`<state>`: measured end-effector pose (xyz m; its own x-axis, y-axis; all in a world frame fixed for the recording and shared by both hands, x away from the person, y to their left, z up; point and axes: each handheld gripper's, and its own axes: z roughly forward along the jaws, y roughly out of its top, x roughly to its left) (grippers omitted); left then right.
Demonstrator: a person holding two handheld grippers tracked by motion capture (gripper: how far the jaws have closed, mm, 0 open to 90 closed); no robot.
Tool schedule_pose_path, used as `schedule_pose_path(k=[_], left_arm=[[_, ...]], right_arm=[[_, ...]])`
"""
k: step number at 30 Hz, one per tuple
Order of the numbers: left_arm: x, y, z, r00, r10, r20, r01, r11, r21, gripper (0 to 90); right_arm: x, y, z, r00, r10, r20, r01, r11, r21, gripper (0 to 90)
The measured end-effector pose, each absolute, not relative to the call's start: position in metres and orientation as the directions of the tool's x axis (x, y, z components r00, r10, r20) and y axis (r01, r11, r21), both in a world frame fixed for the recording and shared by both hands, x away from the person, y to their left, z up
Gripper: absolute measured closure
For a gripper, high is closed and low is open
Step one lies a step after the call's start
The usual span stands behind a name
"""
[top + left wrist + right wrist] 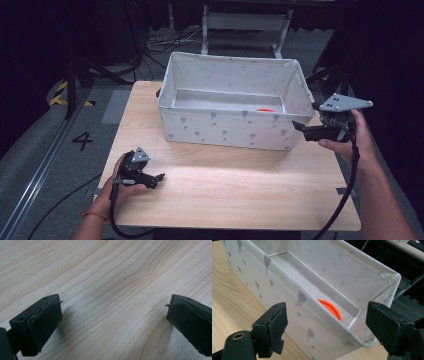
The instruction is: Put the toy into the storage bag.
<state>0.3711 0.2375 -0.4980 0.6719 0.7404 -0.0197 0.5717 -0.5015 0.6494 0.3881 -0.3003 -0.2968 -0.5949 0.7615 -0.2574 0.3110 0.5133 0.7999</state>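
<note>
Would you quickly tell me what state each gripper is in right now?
Left gripper: open, holding nothing, over the bare table.
Right gripper: open, holding nothing, at the fabric bin corner.

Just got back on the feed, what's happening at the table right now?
A person holds a gripper in each hand at a wooden table. The left gripper sits low over bare wood, jaws open and empty. The right gripper is at the near right corner of the white fabric bin, jaws open, holding nothing. An orange disc lies on the bin's floor near that corner.
</note>
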Motion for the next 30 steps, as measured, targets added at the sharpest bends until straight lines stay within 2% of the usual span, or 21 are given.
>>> schedule_pose_path(k=[18,30], left_arm=[[0.371,0.237,-0.498,0.671,0.741,-0.019,0.573,-0.501,0.649,0.4],[0.37,0.237,-0.498,0.666,0.746,-0.021,0.577,-0.497,0.648,0.5]], right_arm=[[0.356,-0.31,-0.354,-0.549,0.759,-0.35,0.318,0.577,0.753,17.7],[0.343,-0.321,-0.41,-0.577,0.774,-0.262,0.392,0.543,0.743,19.0]])
